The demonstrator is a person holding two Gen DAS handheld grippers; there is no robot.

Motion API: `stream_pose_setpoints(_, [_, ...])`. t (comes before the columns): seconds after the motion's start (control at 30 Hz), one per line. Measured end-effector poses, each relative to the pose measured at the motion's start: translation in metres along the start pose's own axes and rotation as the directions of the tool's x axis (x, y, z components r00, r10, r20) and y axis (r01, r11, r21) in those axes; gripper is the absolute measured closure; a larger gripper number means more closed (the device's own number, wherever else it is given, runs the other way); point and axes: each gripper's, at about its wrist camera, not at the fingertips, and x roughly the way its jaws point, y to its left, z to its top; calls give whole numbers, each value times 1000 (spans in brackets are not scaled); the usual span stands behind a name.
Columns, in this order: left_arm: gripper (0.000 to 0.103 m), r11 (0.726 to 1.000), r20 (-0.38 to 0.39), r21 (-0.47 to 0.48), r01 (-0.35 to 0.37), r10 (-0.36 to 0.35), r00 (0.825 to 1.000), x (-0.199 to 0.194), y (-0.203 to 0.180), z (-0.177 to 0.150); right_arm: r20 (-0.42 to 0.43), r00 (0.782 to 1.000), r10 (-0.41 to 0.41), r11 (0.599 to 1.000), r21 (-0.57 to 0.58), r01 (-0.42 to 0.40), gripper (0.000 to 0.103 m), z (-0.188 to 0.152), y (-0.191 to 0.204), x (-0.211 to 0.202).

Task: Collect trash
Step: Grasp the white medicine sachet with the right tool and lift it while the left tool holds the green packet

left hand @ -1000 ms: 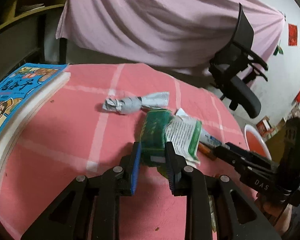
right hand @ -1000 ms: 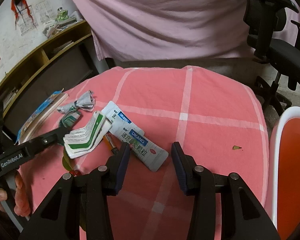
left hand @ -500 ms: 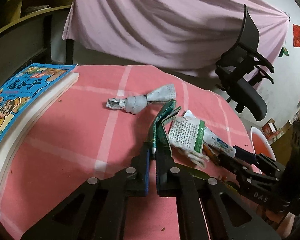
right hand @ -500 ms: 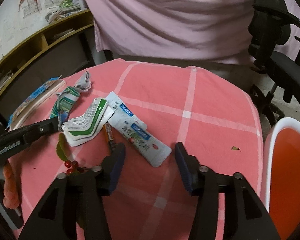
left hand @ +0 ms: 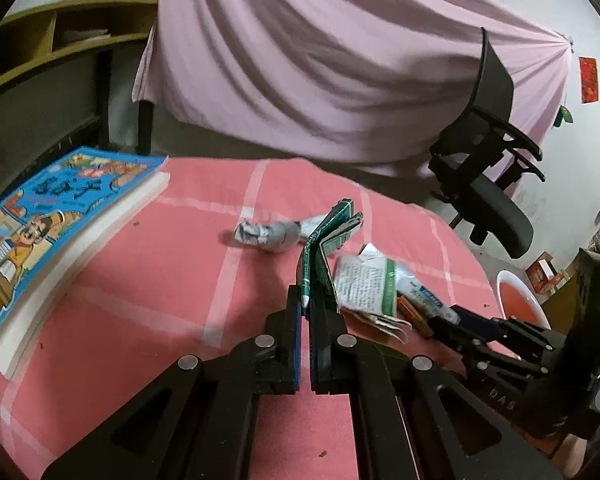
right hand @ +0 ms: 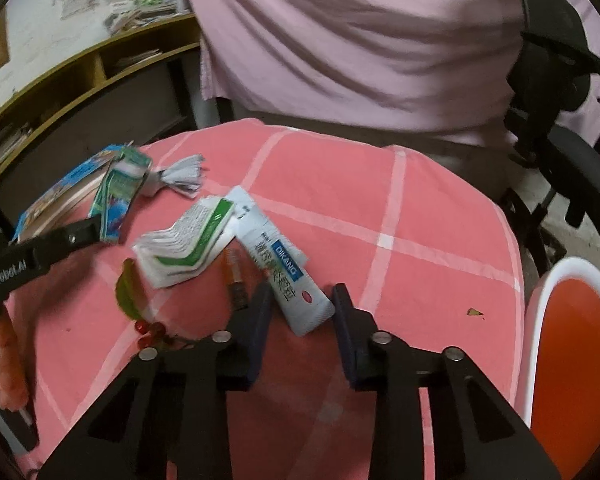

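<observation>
My left gripper (left hand: 305, 300) is shut on a green snack packet (left hand: 320, 248), which stands pinched and folded upright off the pink checked tablecloth (left hand: 160, 280). In the right wrist view the same packet (right hand: 118, 196) hangs from the left gripper's tip at the left. My right gripper (right hand: 300, 304) straddles the near end of a white sachet with a blue label (right hand: 284, 276). Its jaws are closing and a gap still shows at the left pad. Folded white-and-green packets (right hand: 188, 248), a twisted grey paper (left hand: 268, 234) and a small orange stub (right hand: 234, 276) lie nearby.
A white bin with an orange liner (right hand: 540, 292) stands off the table's right edge. A blue picture book (left hand: 52, 220) lies at the left. A leaf (right hand: 126, 292) and red berries (right hand: 150, 330) lie near the front. A black office chair (left hand: 492, 184) stands beyond.
The left jaws shut on the green packet and raised it upright. The right gripper slid forward over the sachet's end, its jaws first widening, then narrowing.
</observation>
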Motion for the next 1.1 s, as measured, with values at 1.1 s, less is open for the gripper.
stream_pose_setpoints(1.1, [102, 1000, -62, -24, 4, -5, 998, 7, 2, -2, 20, 997, -75, 996, -41, 76, 75, 11, 11, 7])
